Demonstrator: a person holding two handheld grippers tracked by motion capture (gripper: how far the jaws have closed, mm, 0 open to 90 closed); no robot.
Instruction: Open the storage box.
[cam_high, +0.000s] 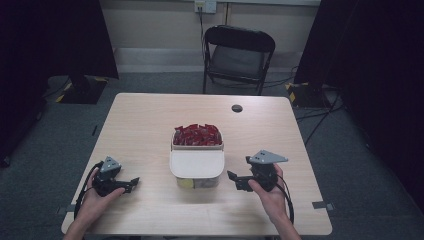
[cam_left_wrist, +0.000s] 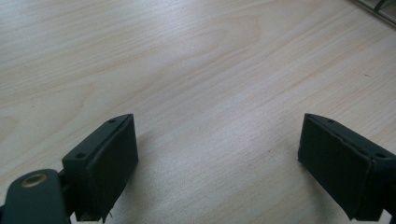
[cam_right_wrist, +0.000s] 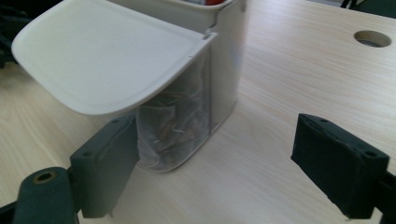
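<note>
The white box (cam_high: 196, 165) with red packets (cam_high: 197, 135) sits mid-table (cam_high: 145, 120), the left gripper (cam_high: 131, 185) at its 9 o'clock and the right gripper (cam_high: 234, 179) at 3 (both wide open, holding nothing).

My black left gripper (cam_high: 131, 185) and black right gripper (cam_high: 234, 179) flank an off-white container (cam_high: 197, 169) with a clear front wall, filled with bright red packets (cam_high: 197, 135), on the pale wood-grain table (cam_high: 150, 120); a black chair (cam_high: 239, 55) stands on grey carpet (cam_high: 60, 135).
</note>
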